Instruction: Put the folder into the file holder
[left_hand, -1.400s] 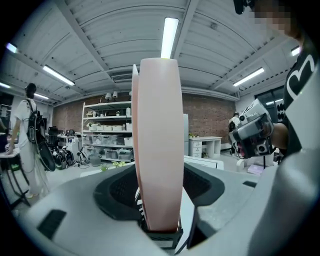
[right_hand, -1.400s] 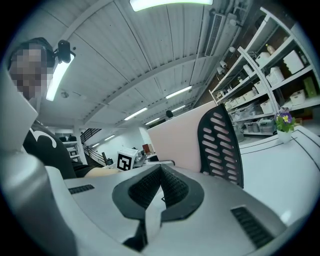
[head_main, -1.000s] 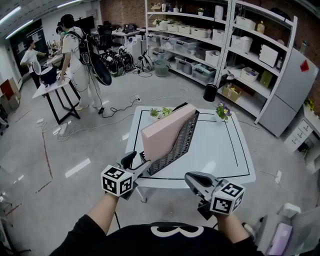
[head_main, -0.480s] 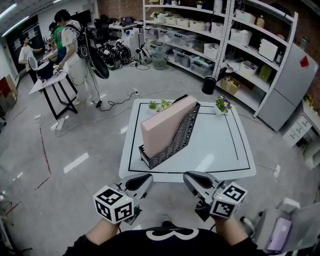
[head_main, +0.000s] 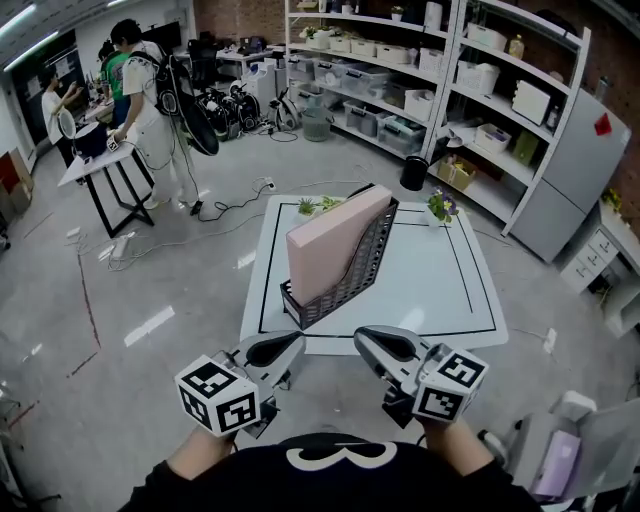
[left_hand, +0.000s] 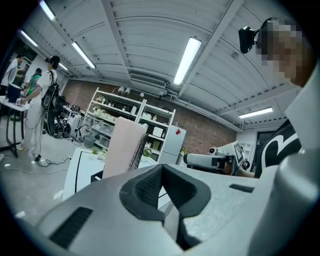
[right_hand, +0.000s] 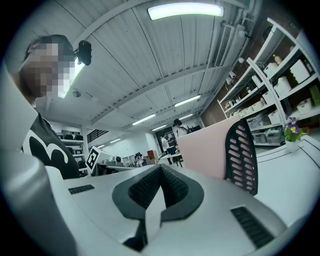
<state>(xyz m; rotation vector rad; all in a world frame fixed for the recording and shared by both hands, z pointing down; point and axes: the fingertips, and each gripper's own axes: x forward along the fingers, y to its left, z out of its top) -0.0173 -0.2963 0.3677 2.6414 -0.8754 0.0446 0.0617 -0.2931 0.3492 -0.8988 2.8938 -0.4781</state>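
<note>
Since the pink folder (head_main: 335, 250) already stands inside the black mesh file holder (head_main: 368, 262) at the centre of the head view, I judge the job done, and that explains how I carry both tools. My left gripper (head_main: 272, 352) sits low and just left of centre. My right gripper (head_main: 385, 346) sits low and just right of centre. Both are short of the near edge of the white table (head_main: 440, 295) and well apart from the holder.

Each gripper's own view shows its jaws pressed together, pad against pad, with nothing between them. With nothing left to carry, I see no reason for them to stand wide.

The folder stays up because the holder does the work. Its lower edge is down behind the low front, and the tall mesh wall runs along its right side, so it cannot tip that way. Its upper corner reaches about level with the holder's highest point.

The holder stands slantwise inside the black border line on the table. Two small potted plants (head_main: 442, 208) at the far edge are well apart from it, so nothing crowds the folder
</note>
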